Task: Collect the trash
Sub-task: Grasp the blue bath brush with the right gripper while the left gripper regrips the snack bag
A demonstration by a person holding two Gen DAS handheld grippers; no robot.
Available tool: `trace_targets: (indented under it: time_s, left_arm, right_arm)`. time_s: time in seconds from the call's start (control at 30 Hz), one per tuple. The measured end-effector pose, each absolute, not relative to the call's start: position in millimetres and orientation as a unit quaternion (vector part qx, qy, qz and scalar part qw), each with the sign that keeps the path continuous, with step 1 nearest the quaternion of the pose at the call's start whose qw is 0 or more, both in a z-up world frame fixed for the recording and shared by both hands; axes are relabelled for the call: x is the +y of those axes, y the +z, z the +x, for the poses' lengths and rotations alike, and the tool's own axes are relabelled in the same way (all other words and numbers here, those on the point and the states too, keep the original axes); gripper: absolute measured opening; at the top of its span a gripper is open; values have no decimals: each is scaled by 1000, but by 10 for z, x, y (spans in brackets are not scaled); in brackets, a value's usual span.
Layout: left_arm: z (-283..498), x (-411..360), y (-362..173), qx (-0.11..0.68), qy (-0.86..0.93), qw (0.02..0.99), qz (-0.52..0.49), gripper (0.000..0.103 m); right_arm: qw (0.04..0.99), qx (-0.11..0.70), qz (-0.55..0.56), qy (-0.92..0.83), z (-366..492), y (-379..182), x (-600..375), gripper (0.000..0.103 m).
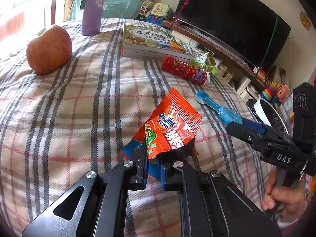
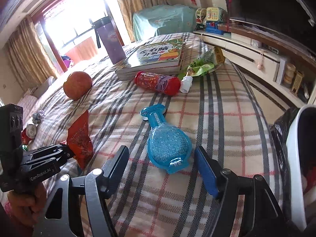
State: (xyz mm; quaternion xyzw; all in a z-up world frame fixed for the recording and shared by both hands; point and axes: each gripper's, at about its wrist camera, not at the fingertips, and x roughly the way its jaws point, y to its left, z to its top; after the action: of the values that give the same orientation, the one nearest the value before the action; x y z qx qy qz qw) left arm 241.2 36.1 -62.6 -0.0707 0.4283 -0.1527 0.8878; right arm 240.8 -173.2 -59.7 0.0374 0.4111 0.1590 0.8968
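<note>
My left gripper (image 1: 155, 154) is shut on an orange Ovaltine wrapper (image 1: 173, 124) and holds it just above the plaid bed; it also shows at the left of the right wrist view (image 2: 81, 140). My right gripper (image 2: 162, 158) is open around the wide end of a blue plastic jelly-pouch wrapper (image 2: 167, 144), its fingers on either side. A green snack wrapper (image 2: 201, 67) lies by the books, and a red candy tube (image 2: 158, 83) beside it.
An apple (image 1: 49, 49), a purple bottle (image 1: 92, 7) and a stack of books (image 1: 154, 41) sit on the plaid bed (image 1: 79, 108). A white bin with a black liner (image 2: 296, 158) stands off the bed's right edge. A TV shelf runs behind.
</note>
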Motion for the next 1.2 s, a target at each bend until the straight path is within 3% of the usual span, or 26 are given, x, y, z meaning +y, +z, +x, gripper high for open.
trace_targets:
  time_s: [0.23, 0.3, 0.33, 1.2]
  left_arm:
    - [2394, 342, -622, 427, -149, 890, -65, 8]
    - [2382, 323, -617, 425, -141, 892, -61, 8]
    - [2368, 308, -611, 425, -133, 894, -56, 8]
    - [1561, -729, -154, 409, -169, 897, -11, 4]
  right_arm:
    - [888, 425, 3, 173, 2563, -664, -1703, 69]
    - [890, 423, 3, 168, 2532, -663, -1708, 50]
    - [891, 422, 6, 168, 2512, -660, -1717, 48]
    - [920, 338, 117, 157, 1247, -111, -2767, 47]
